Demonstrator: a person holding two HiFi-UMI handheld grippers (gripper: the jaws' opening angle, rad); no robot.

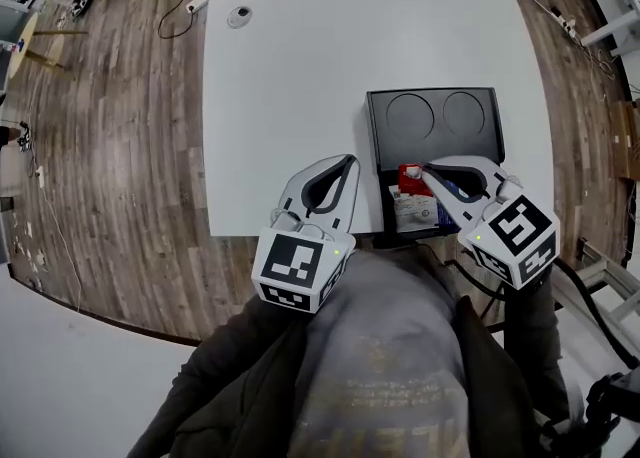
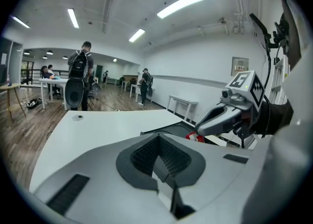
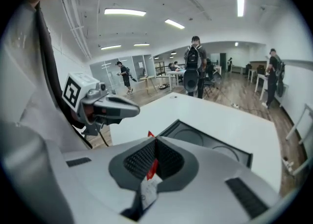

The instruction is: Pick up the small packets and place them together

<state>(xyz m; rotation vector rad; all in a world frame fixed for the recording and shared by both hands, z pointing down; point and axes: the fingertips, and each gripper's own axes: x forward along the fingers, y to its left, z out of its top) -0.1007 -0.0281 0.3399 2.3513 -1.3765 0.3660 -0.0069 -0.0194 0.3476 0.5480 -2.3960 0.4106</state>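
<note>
The packet (image 3: 149, 181) is red and white. It is pinched tight in the right gripper (image 3: 155, 144), whose two fingers are closed on it. The red tip pokes out at 12 o'clock, past the fingers. The white part hangs down at 6 o'clock, behind them. In the head view the packet is up in the air over the near half of the black tray (image 1: 432, 94).

More packets (image 1: 415, 211) lie in the tray at 6 o'clock from the held one. They are near the tray's front edge, partly under the gripper. The far part of the tray, at 12 o'clock, has two round dips and looks bare.

The left gripper (image 1: 349, 160) is at 9 o'clock from the right one, well apart from it. It hangs over the near edge of the white table (image 1: 330, 56). Its fingers are closed together with nothing between them.

What could go wrong? The fingers seem to hold only a thin strip of the packet, so I think a quick swing could make it slip out. If it falls, it may land on the table or the floor and not with the others. If the fingers let go too high up, the light packet may flutter and land away from the pile.
</note>
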